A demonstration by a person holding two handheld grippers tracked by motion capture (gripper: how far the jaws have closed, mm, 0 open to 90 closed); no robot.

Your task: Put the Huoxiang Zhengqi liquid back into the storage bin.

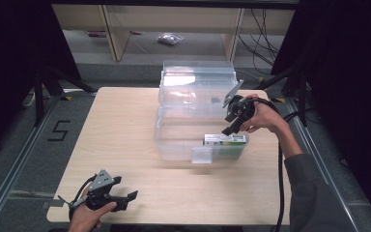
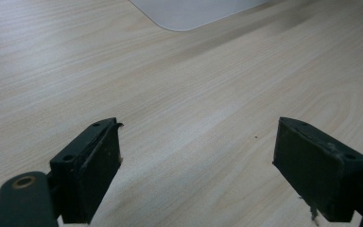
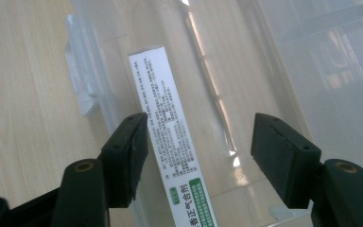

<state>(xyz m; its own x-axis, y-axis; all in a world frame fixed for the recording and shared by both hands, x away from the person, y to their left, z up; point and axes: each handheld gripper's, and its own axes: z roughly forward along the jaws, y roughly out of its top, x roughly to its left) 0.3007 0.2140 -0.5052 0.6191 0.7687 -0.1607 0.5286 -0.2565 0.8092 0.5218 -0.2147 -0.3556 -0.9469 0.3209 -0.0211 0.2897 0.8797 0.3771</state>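
A clear plastic storage box (image 1: pixel 174 140) with its lid (image 1: pixel 198 77) raised at the back stands on the wooden table. Inside it, along the near right wall, lies a long white and green carton (image 1: pixel 224 140) (image 3: pixel 168 123) with printed text. My right gripper (image 1: pixel 232 126) (image 3: pixel 198 156) hovers over the box above the carton, open, its pads off the carton. My left gripper (image 1: pixel 123 199) (image 2: pixel 196 165) rests low at the table's near left edge, open, with bare wood between its fingers.
The box has a latch tab (image 1: pixel 202 155) on its near wall (image 3: pixel 82 85). Bare tabletop (image 1: pixel 121 125) lies left of the box and along the front. Beyond the table are wooden shelf legs (image 1: pixel 117 34) and cables on the floor.
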